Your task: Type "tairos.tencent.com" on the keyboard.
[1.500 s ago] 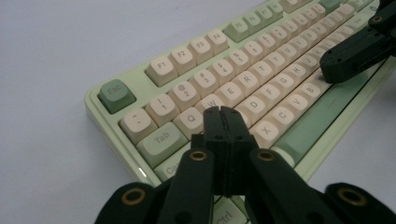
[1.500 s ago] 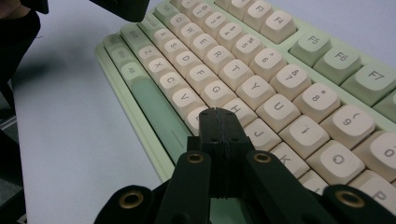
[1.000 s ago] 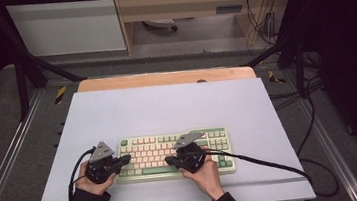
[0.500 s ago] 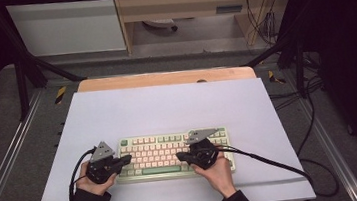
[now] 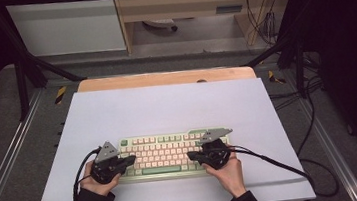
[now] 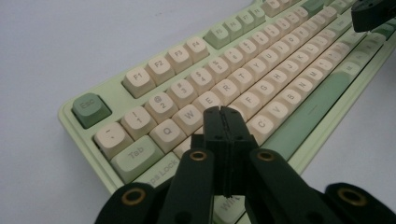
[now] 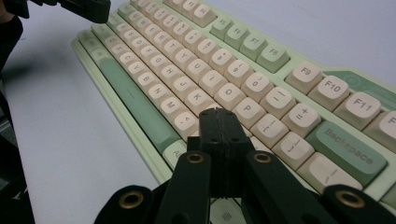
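Worktop point(image 5: 167, 106): broad bare room toward far edge | keyboard point(image 5: 172, 153): near front edge, long axis parallel to it | left gripper point(image 5: 131, 159), right gripper point(image 5: 191, 156): jaws pressed together, poised over keyboard's ends

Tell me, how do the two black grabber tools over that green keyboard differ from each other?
The left gripper hangs over the keyboard's left end, its tips above the letters near S and D; the right gripper hangs over the right end, near L and P. The left gripper points rightward across the keys, the right gripper leftward, so they face each other. Both are black, both have jaws pressed shut on nothing, and each is held in one hand.
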Action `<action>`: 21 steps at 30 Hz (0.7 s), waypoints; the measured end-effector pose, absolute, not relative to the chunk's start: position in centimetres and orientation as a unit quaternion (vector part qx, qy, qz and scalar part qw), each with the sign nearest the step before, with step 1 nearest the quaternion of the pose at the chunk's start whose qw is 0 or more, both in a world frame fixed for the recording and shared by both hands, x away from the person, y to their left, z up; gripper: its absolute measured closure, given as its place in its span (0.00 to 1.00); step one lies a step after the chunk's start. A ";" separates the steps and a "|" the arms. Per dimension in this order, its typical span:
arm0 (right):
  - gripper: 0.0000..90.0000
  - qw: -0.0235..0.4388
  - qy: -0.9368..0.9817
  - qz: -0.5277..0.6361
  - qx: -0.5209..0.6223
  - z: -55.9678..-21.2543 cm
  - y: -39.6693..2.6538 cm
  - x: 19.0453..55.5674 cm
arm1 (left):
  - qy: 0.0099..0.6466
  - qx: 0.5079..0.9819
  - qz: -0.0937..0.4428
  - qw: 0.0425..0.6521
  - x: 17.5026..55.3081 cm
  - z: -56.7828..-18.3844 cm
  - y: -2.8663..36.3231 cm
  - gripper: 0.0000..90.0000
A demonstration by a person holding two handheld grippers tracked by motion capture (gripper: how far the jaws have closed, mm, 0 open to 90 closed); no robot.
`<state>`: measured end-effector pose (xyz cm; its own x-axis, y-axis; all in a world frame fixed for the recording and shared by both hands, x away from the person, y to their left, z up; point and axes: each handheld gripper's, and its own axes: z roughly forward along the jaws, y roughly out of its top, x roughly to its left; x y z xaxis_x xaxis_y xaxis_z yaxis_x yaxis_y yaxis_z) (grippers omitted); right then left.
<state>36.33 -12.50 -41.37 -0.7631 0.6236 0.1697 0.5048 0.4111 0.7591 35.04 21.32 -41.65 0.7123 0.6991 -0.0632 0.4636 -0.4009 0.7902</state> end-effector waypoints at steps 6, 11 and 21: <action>1.00 0.071 0.834 0.426 0.344 -41.6 -13.3 36.2 | 0.345 0.830 0.137 0.417 35.0 -41.7 20.3 1.00; 1.00 0.072 0.831 0.428 0.349 -41.6 -13.9 36.1 | 0.340 0.834 0.131 0.415 35.1 -41.8 19.4 1.00; 1.00 0.075 0.827 0.433 0.351 -41.4 -14.5 36.0 | 0.330 0.842 0.124 0.409 35.2 -42.2 18.0 1.00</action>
